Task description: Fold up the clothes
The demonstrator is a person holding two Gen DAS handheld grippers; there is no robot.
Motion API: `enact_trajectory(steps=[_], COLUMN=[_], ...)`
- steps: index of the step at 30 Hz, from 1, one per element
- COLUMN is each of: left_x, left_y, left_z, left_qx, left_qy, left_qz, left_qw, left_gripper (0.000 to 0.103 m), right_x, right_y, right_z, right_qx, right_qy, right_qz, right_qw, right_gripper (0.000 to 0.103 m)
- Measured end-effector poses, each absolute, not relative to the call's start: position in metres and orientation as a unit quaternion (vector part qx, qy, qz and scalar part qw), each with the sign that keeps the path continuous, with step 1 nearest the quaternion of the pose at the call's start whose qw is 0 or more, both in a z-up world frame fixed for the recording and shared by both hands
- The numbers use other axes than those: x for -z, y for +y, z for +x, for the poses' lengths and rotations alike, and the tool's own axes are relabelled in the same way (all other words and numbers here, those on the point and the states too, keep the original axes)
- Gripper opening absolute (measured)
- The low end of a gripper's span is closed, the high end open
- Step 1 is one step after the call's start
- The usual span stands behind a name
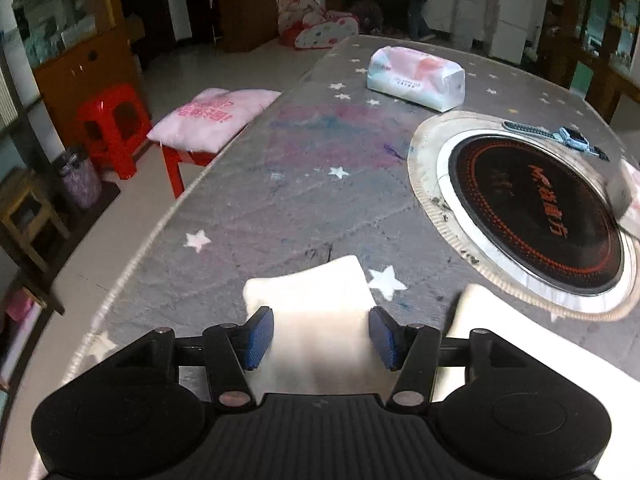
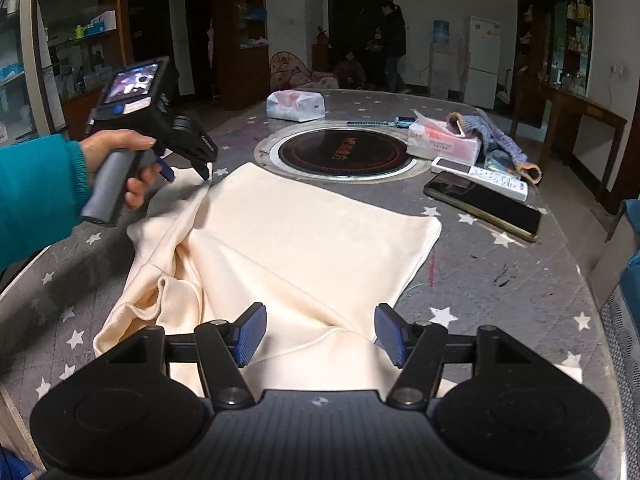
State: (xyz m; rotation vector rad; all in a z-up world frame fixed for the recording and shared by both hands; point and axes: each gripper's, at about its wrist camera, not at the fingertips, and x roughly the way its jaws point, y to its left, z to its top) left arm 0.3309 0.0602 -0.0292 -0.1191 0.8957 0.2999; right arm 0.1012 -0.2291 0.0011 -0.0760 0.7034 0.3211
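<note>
A cream garment (image 2: 304, 240) lies spread on the grey star-patterned table (image 2: 500, 292), partly folded, with loose folds at its left side. In the left wrist view, my left gripper (image 1: 321, 336) is open, its blue pads on either side of a cream sleeve or corner (image 1: 316, 300). The right wrist view shows that left gripper (image 2: 200, 168) held by a hand over the garment's far left edge. My right gripper (image 2: 320, 334) is open, just above the garment's near edge, holding nothing.
A round black induction cooktop (image 2: 344, 152) is set into the table beyond the garment. A phone (image 2: 484, 204), remote (image 2: 480, 172), tissue box (image 2: 444, 140), knit cloth (image 2: 496, 136), tissue pack (image 2: 296, 106) and watch (image 1: 560, 136) lie around it. Red stools (image 1: 116, 124) stand left.
</note>
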Motion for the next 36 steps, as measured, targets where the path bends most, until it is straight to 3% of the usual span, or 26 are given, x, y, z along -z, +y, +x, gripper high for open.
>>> enact_trajectory(steps=[10,13,15,16,17,28,36], left_x=[0.024,0.032,0.033,0.031,0.03,-0.021,-0.021], left_y=[0.053,0.053,0.053,0.056,0.06,0.146,0.206], left_z=[0.335,0.339,0.336,0.335,0.333,0.22,0.122], left_qx=[-0.133,-0.14,-0.138,-0.138,-0.136,-0.145,-0.172], left_qy=[0.425,0.42,0.412,0.412,0.413,0.34,0.318], left_qz=[-0.076,-0.058,-0.039,-0.042,-0.049,-0.123,-0.156], left_qw=[0.892,0.895,0.9,0.9,0.899,0.921,0.919], left_gripper=[0.058,0.053,0.029,0.01,0.008,0.007,0.007], right_x=[0.006,0.005,0.003,0.001,0.0,-0.005,0.011], right_y=[-0.222,-0.22,-0.219,-0.219,-0.219,-0.187,-0.146], right_z=[0.104,0.103,0.102,0.102,0.101,0.089,0.086], right_qx=[-0.165,-0.169,-0.17,-0.171,-0.173,-0.243,-0.283], right_qy=[0.348,0.347,0.345,0.343,0.342,0.337,0.353], right_qz=[-0.035,-0.04,-0.043,-0.043,-0.042,-0.064,-0.102], right_qw=[0.922,0.922,0.922,0.922,0.923,0.907,0.886], right_gripper=[0.061,0.061,0.061,0.061,0.061,0.052,0.035])
